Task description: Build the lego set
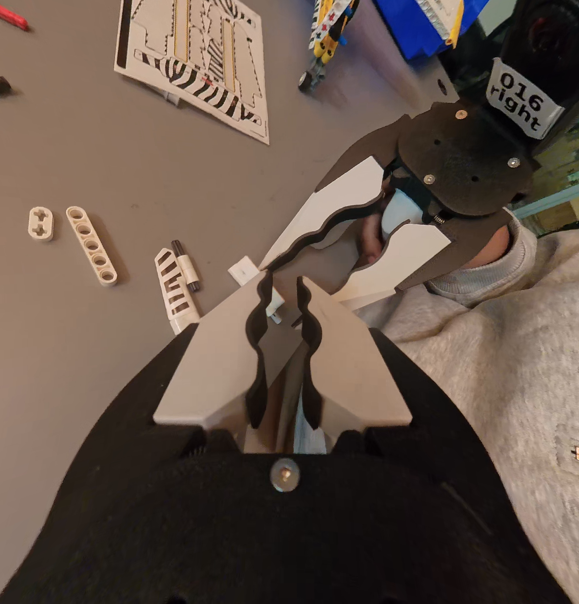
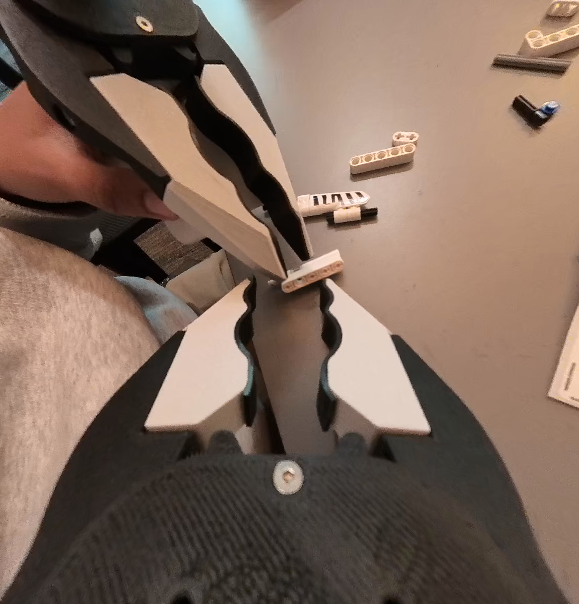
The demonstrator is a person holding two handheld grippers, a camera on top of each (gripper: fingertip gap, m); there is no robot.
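Note:
My left gripper is shut on a short white holed beam and holds it by one end just above the grey table. In the left wrist view only a bit of the beam shows between the tips. My right gripper is open, facing the left one, its tips on either side of the beam and just short of it. The right gripper's fingers also show in the left wrist view.
Loose parts lie beyond: a white five-hole beam, a small two-hole piece, a zebra-striped panel, a white connector on a black axle. A sticker sheet, a yellow-white assembly and a blue box lie farther off. A person's grey sleeve is close by. My left and right fingertips are right by each other.

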